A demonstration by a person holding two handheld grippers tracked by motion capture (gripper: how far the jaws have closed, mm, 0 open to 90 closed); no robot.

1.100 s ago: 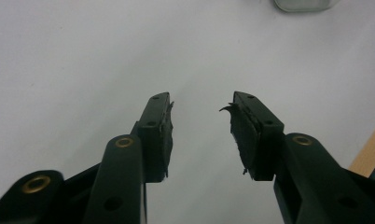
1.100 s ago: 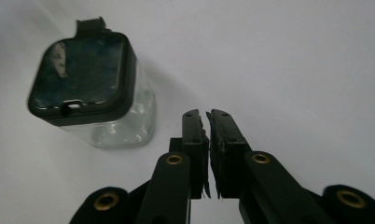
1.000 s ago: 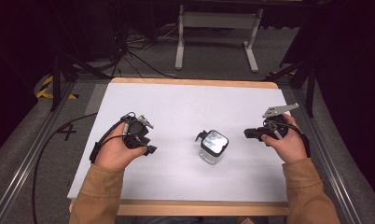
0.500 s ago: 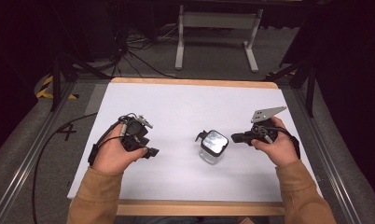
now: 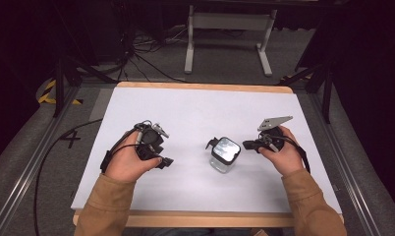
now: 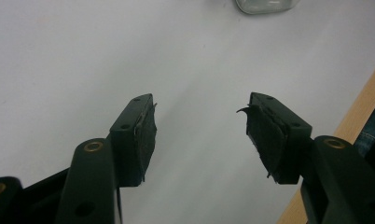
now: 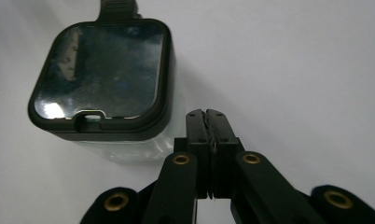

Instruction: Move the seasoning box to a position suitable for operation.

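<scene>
A clear square container with a glossy black lid stands on the white table top, right of the middle. My right gripper is shut and empty, its tips close beside the container's right side. In the right gripper view the closed jaws point past the corner of the container and stand just apart from it. My left gripper rests at the table's left and has just been opening. Its jaws stand wide apart with nothing between them, and the container's base lies far ahead.
The table's wooden front edge runs near the person's sleeves. A metal frame rail borders the right side. Behind the table stand a grey floor stand and floor cables. White surface lies bare between the hands and the far edge.
The right hand has moved left and slightly down, bringing its shut gripper close beside the container. The left hand has stayed in place.
</scene>
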